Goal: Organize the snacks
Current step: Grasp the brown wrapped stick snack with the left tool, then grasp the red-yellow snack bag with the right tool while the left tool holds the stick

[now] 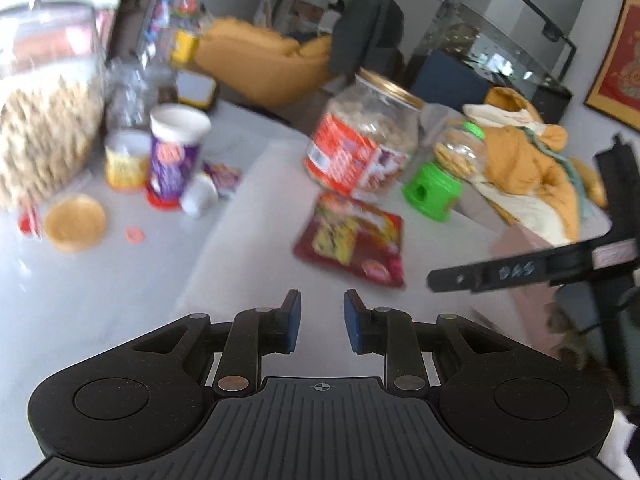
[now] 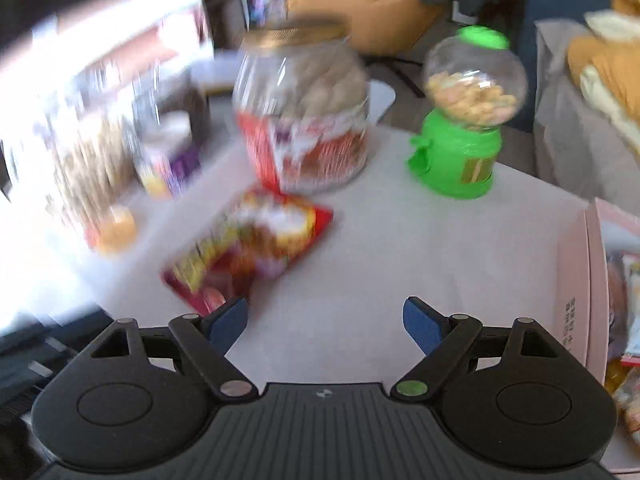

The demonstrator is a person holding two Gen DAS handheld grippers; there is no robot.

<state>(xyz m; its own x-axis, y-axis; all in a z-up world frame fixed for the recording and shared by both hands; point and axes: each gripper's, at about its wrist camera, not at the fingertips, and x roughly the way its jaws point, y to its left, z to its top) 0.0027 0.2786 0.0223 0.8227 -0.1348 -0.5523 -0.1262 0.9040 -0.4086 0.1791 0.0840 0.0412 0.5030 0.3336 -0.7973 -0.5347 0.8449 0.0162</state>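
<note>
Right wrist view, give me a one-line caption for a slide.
Open right tongs hover empty above the white table, aimed toward a red snack packet, with a gold-lidded jar and green candy dispenser behind.

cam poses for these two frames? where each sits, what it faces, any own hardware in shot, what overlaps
Left wrist: on the left gripper, angled down over the white table; its own narrow-set fingers show, plus the other gripper's black finger at right.
Right wrist: on the right gripper, angled down at the table, pink box at right; its own wide-spread fingers show.
Shared: red snack packet, red-labelled jar, green dispenser.
</note>
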